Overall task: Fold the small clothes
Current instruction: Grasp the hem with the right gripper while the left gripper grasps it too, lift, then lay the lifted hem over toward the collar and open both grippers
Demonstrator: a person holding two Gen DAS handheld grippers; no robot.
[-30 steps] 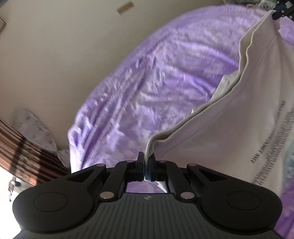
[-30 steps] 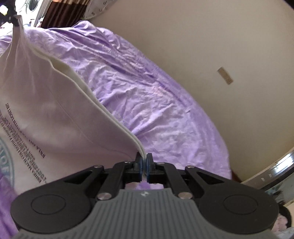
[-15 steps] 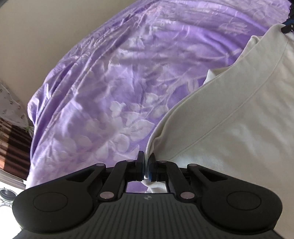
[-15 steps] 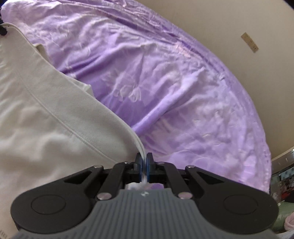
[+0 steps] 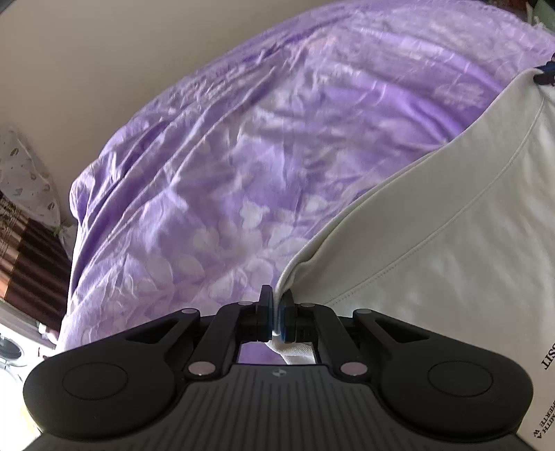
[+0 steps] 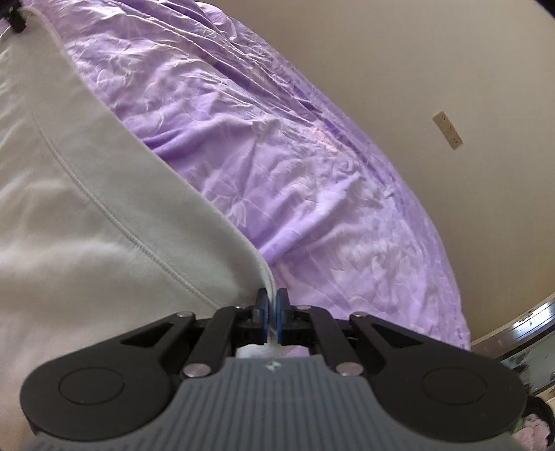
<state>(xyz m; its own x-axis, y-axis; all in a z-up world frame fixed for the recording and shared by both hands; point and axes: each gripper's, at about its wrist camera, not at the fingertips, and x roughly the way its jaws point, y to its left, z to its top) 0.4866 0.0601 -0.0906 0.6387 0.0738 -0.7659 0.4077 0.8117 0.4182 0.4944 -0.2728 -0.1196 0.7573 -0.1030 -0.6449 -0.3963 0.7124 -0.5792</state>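
Note:
A white garment (image 5: 451, 222) with dark printed lettering stretches between both grippers above a purple bedsheet (image 5: 242, 156). My left gripper (image 5: 276, 312) is shut on one corner of its hem. The cloth runs up and to the right from there to the other gripper's tip (image 5: 546, 74) at the frame edge. In the right wrist view my right gripper (image 6: 272, 312) is shut on the opposite hem corner of the garment (image 6: 86, 194), which spreads to the left. The left gripper's tip (image 6: 15, 17) shows at the top left corner.
The purple bedsheet (image 6: 295, 166) is crumpled and covers the whole bed. A beige wall (image 6: 433, 69) with a wall socket (image 6: 447, 130) runs behind it. A patterned pillow (image 5: 27, 180) and dark striped curtain (image 5: 31, 263) lie at the left.
Both grippers have come down with the garment, which hung high and taut before and now lies lower, close over the bedsheet. The printed front has mostly dropped out of sight.

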